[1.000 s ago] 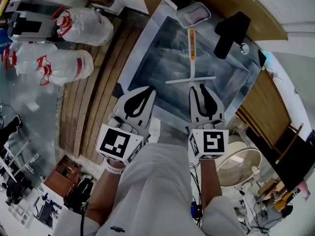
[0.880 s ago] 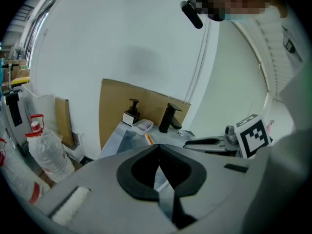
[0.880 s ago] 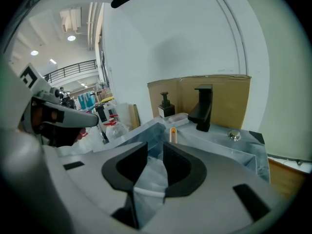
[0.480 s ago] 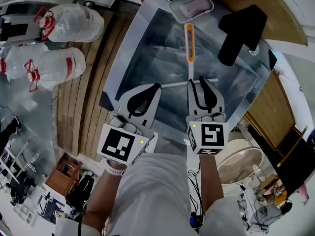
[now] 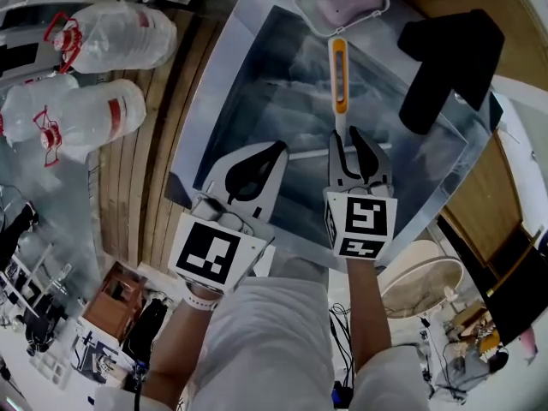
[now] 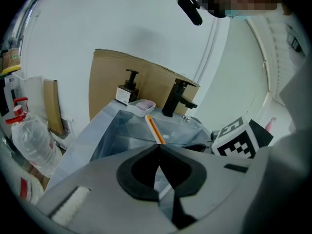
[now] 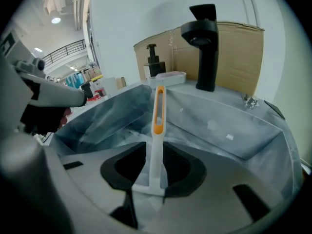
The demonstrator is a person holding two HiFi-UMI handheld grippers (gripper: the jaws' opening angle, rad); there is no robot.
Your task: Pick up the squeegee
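The squeegee [image 5: 340, 75] has a white shaft with an orange grip and lies in the steel sink [image 5: 257, 84], handle pointing toward the back. My right gripper [image 5: 344, 135] is over its near end. In the right gripper view the shaft [image 7: 158, 116] runs out between the fingertips of the right gripper [image 7: 155, 143], which touch it on both sides; the white blade bar sits in the jaw hollow. My left gripper [image 5: 281, 146] hovers beside it over the sink's near left, shut and empty. The left gripper view shows the tips of the left gripper [image 6: 159, 146] meeting and the squeegee [image 6: 155, 129] beyond.
A pink soap dish [image 5: 341, 7] sits at the sink's back rim, a black faucet [image 5: 449, 67] to its right, a soap dispenser [image 7: 152, 65] by the cardboard. Two large water bottles [image 5: 111, 37] lie on the floor to the left. A white bowl [image 5: 419, 285] stands lower right.
Both grippers moved forward over the sink. The right gripper slid over the squeegee's blade, which now lies hidden under it, with the shaft between its tips.
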